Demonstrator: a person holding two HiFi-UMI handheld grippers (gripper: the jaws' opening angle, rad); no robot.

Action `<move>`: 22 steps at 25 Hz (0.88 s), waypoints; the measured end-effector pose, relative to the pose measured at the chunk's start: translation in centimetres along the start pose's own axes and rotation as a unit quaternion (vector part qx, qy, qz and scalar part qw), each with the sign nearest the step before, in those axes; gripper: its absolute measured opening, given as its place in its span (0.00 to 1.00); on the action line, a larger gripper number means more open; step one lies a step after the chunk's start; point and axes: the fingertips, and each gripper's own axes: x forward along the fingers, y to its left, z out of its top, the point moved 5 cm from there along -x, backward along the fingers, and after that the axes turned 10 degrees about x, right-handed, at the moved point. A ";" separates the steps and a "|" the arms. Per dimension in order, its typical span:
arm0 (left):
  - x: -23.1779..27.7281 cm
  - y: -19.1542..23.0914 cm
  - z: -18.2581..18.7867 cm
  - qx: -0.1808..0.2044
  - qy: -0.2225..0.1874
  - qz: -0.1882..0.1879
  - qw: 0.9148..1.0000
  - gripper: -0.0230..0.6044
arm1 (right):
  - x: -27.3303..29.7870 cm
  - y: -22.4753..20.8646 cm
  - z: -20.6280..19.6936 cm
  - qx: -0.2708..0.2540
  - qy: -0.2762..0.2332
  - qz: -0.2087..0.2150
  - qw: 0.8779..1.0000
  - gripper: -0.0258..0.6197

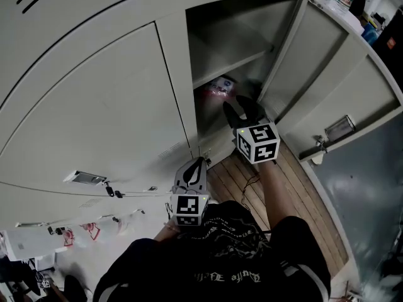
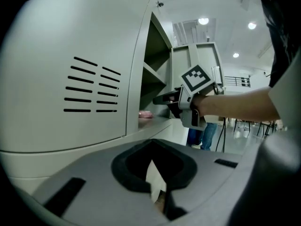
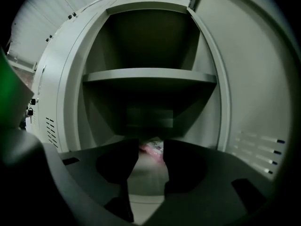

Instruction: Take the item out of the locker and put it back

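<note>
Right gripper [image 3: 150, 150] is released, jaws well apart with nothing in them, tips at the mouth of the open locker [image 1: 179, 74]; the pink packet [image 3: 152, 148] lies on the locker floor just past the tips, under the shelf [image 3: 150, 75]. Left gripper [image 1: 197, 164] is clenched on nothing, hanging low by the closed neighbouring door [image 1: 94, 106]. The open door [image 1: 327, 61] swings right, clear of the path.
</note>
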 end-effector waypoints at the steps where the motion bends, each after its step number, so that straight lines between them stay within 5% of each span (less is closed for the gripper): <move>1: 0.0 0.2 -0.1 -0.001 0.001 0.004 1.000 0.05 | 0.6 -0.2 0.0 0.000 0.003 -0.001 1.000 0.30; 22: -0.7 1.8 -0.4 -0.024 -0.021 0.042 0.999 0.05 | 7.2 -2.2 -1.8 -0.076 0.167 -0.024 0.983 0.29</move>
